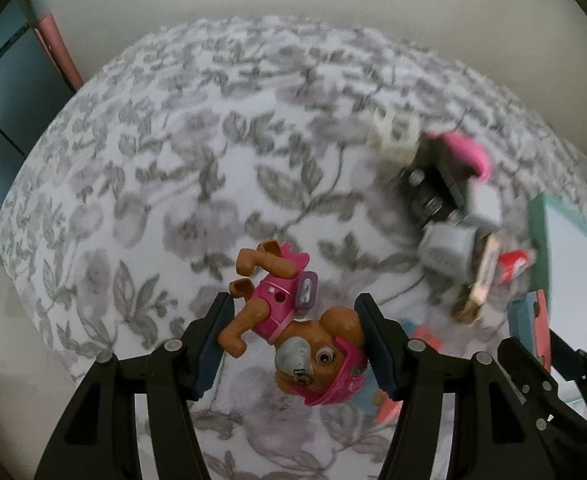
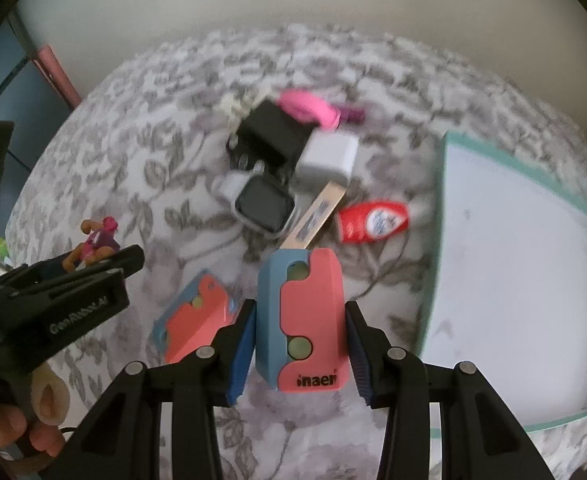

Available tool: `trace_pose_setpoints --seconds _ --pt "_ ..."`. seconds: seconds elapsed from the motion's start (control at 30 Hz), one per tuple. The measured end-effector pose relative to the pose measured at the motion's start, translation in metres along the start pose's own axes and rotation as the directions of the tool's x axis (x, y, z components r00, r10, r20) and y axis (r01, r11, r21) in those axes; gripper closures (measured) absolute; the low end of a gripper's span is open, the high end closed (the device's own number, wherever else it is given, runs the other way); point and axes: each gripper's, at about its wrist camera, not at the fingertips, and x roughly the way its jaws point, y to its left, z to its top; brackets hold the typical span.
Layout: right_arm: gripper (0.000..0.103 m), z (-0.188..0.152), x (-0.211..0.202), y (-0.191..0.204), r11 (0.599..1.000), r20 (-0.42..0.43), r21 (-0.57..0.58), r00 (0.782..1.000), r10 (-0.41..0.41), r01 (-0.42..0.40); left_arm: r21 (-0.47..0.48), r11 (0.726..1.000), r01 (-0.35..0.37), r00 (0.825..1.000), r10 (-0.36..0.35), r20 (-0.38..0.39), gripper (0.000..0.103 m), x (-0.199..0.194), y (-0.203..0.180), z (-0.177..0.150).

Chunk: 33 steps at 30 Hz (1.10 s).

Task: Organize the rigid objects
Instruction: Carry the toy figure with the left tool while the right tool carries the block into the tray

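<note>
Left gripper [image 1: 291, 344] pinches dog figure [image 1: 289, 320], right gripper [image 2: 299, 344] pinches coral-blue case [image 2: 301, 320]; tray [image 2: 445, 216] empty, pile [image 2: 277, 168] mid-bed left.

Brown-and-pink toy dog figure [image 1: 289, 320] clamped between left gripper [image 1: 293, 344] fingers [image 1: 213, 340] above floral cloth [image 1: 153, 160].
</note>
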Motion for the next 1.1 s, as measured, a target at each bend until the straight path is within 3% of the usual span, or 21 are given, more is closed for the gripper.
trace_pose_setpoints --seconds 0.1,0.27,0.53,0.73,1.1 --pt "0.058 0.009 -0.018 -0.009 0.999 0.065 0.039 0.998 0.012 -0.014 0.008 1.000 0.015 0.999 -0.015 0.036 0.039 -0.019 -0.011 0.012" --pt "0.058 0.018 -0.038 -0.031 0.995 0.132 0.083 0.989 -0.074 0.063 0.046 0.998 0.047 0.996 -0.050 0.071 0.039 -0.045 -0.044 0.024" --pt "0.058 0.012 -0.038 -0.103 0.955 0.105 0.263 0.980 -0.170 0.138 0.132 0.979 0.155 0.983 -0.166 0.079 0.039 -0.060 -0.122 0.027" --pt "0.058 0.000 -0.036 -0.155 0.903 0.083 0.394 0.972 -0.220 0.171 0.178 0.958 0.224 0.970 -0.236 0.052 0.039 -0.052 -0.174 0.022" --pt "0.058 -0.010 -0.038 -0.215 0.805 0.067 0.516 0.922 -0.380 0.294 0.199 0.935 0.293 0.953 -0.303 0.021 0.039 -0.025 -0.230 0.019"
